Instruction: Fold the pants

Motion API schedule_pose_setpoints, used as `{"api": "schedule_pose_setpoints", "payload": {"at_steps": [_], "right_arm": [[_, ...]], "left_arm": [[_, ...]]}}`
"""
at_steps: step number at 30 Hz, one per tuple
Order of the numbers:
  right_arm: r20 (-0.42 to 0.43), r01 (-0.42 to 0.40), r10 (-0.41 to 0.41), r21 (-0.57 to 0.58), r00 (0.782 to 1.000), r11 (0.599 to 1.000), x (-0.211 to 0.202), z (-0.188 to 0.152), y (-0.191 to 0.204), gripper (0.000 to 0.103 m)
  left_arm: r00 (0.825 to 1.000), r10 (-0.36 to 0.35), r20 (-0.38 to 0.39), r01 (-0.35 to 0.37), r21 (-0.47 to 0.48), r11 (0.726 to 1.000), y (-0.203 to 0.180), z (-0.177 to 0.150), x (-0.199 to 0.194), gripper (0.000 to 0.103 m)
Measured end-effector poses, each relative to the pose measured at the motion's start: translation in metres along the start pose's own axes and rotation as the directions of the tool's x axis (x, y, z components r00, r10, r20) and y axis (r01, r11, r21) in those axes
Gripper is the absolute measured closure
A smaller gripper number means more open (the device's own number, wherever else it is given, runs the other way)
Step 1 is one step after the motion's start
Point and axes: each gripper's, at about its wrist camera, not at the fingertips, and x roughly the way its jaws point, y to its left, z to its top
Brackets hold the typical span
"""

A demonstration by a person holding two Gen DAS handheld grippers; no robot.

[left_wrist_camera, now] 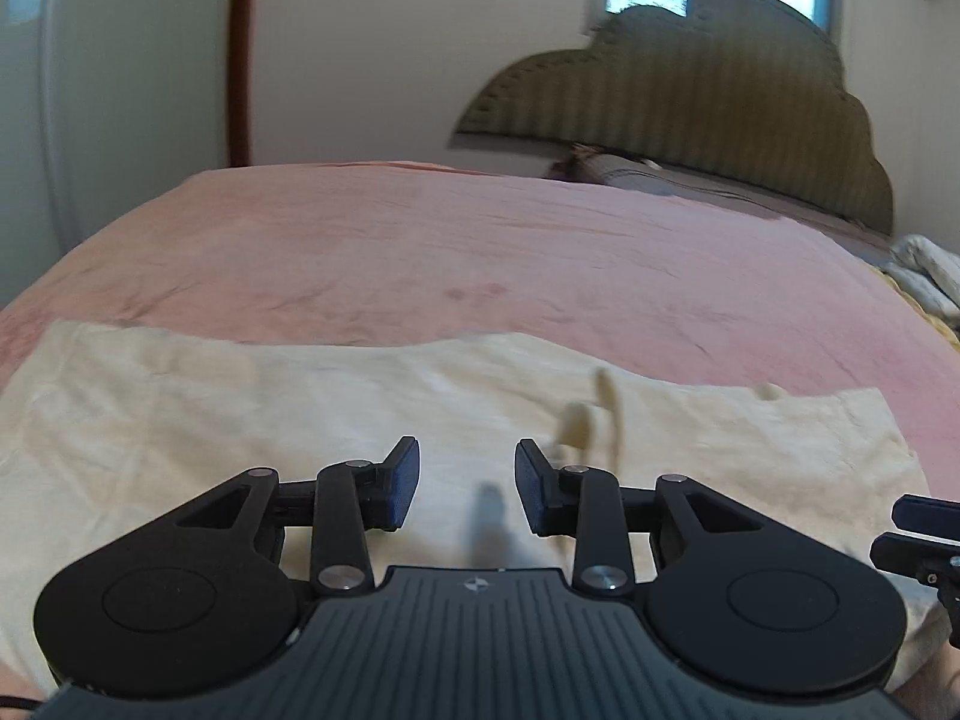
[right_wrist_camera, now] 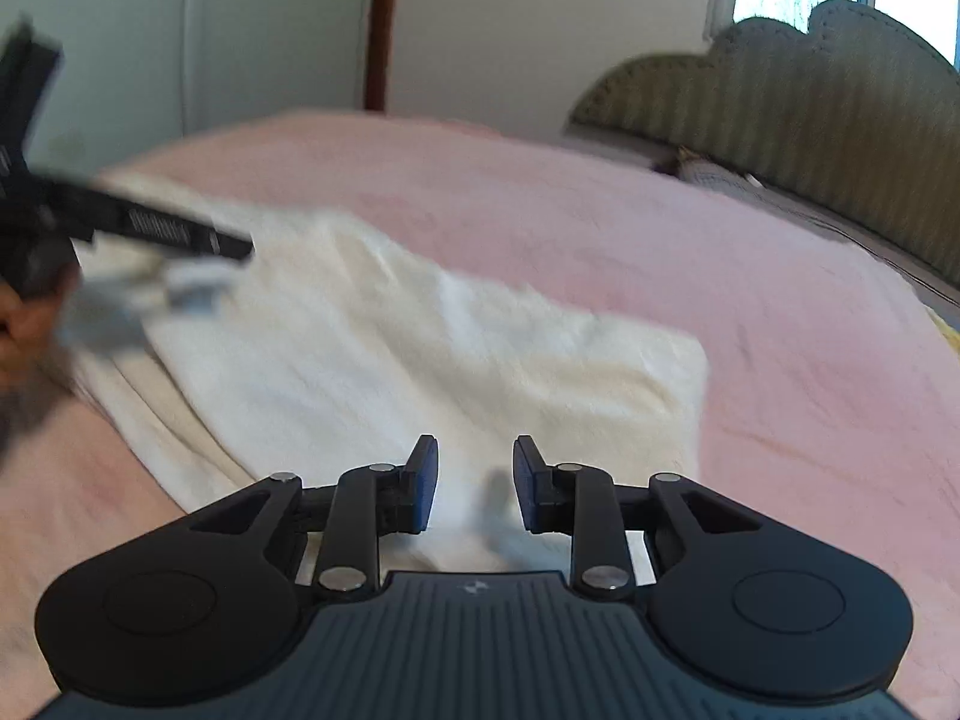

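Observation:
Cream pants (left_wrist_camera: 300,408) lie flat in a long band across the pink bedspread (left_wrist_camera: 480,252). Drawstring ends (left_wrist_camera: 591,420) lie on them right of centre. My left gripper (left_wrist_camera: 467,468) is open and empty, just above the cloth. In the right wrist view the pants (right_wrist_camera: 456,348) run from upper left to lower right, with a folded edge on the right. My right gripper (right_wrist_camera: 475,471) is open and empty over their near end. The left gripper (right_wrist_camera: 162,234) shows blurred at the left of that view. The right gripper's fingers (left_wrist_camera: 918,534) show at the right edge of the left wrist view.
An olive scalloped headboard (left_wrist_camera: 690,102) stands at the far right with a pillow (left_wrist_camera: 606,171) below it. A crumpled pale blanket (left_wrist_camera: 927,276) lies at the bed's right edge. White wardrobe doors (left_wrist_camera: 120,90) and a wooden post (left_wrist_camera: 240,54) stand behind the bed.

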Motion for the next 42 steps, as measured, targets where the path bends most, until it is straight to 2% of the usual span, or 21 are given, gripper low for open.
{"api": "schedule_pose_setpoints", "payload": {"at_steps": [3, 6, 9, 11, 15, 17, 20, 23, 27, 30, 33, 37, 40, 42], "right_arm": [[0.043, -0.093, 0.093, -0.012, 0.995, 0.996, 0.007, 0.019, 0.023, 0.076], [0.046, -0.147, 0.151, -0.077, 0.987, 0.986, 0.03, 0.031, 0.055, 0.076], [0.014, -0.203, 0.205, -0.097, 0.979, 0.974, 0.055, 0.035, 0.079, 0.076], [-0.036, -0.187, 0.184, -0.131, 0.982, 0.974, 0.072, 0.03, 0.09, 0.076], [-0.003, -0.18, 0.181, -0.09, 0.984, 0.979, 0.061, 0.034, 0.088, 0.076], [0.019, -0.198, 0.2, -0.078, 0.98, 0.977, 0.054, 0.036, 0.088, 0.076], [-0.043, -0.212, 0.209, -0.117, 0.977, 0.97, 0.066, 0.031, 0.097, 0.075], [-0.018, -0.173, 0.172, -0.106, 0.985, 0.979, 0.064, 0.032, 0.103, 0.074], [0.086, -0.143, 0.169, -0.247, 0.982, 0.958, 0.04, 0.041, 0.135, 0.074], [0.127, -0.203, 0.264, -0.359, 0.956, 0.911, 0.026, 0.043, 0.17, 0.074], [0.113, -0.26, 0.348, -0.464, 0.931, 0.847, 0.023, 0.038, 0.205, 0.074], [0.068, -0.234, 0.341, -0.605, 0.938, 0.762, 0.033, 0.021, 0.242, 0.073], [0.051, -0.192, 0.309, -0.684, 0.95, 0.704, 0.039, 0.009, 0.259, 0.057], [0.076, -0.141, 0.284, -0.73, 0.956, 0.669, 0.039, 0.002, 0.267, 0.056]], "left_arm": [[1.0, 0.017, -0.012, -0.018, -0.046, 0.999, 0.019, 0.0, -0.006, 0.063], [0.999, 0.049, -0.009, -0.049, -0.035, 0.998, 0.031, -0.002, -0.016, 0.061], [0.995, 0.097, 0.0, -0.097, -0.028, 0.995, 0.046, -0.005, -0.023, 0.053], [0.991, 0.135, -0.007, -0.135, -0.04, 0.99, 0.06, -0.009, -0.026, 0.051], [0.986, 0.168, 0.004, -0.167, -0.1, 0.981, 0.086, -0.014, -0.04, 0.05], [0.984, 0.179, 0.001, -0.177, -0.114, 0.978, 0.098, -0.017, -0.042, 0.043], [0.982, 0.185, -0.036, -0.187, -0.099, 0.977, 0.11, -0.022, -0.041, 0.043], [0.981, 0.193, 0.009, -0.191, -0.103, 0.976, 0.118, -0.024, -0.058, 0.043], [0.966, 0.251, 0.06, -0.236, -0.189, 0.953, 0.142, -0.023, -0.082, 0.042], [0.964, 0.261, 0.055, -0.23, -0.329, 0.916, 0.173, -0.02, -0.097, 0.041], [0.97, 0.241, 0.033, -0.202, -0.44, 0.875, 0.201, -0.022, -0.112, 0.038], [0.979, 0.205, -0.002, -0.18, -0.494, 0.851, 0.222, -0.029, -0.124, 0.035], [0.996, 0.086, -0.032, -0.089, -0.551, 0.83, 0.233, -0.037, -0.123, 0.032], [0.999, -0.026, -0.028, 0.003, -0.605, 0.796, 0.237, -0.043, -0.116, 0.03]]}}
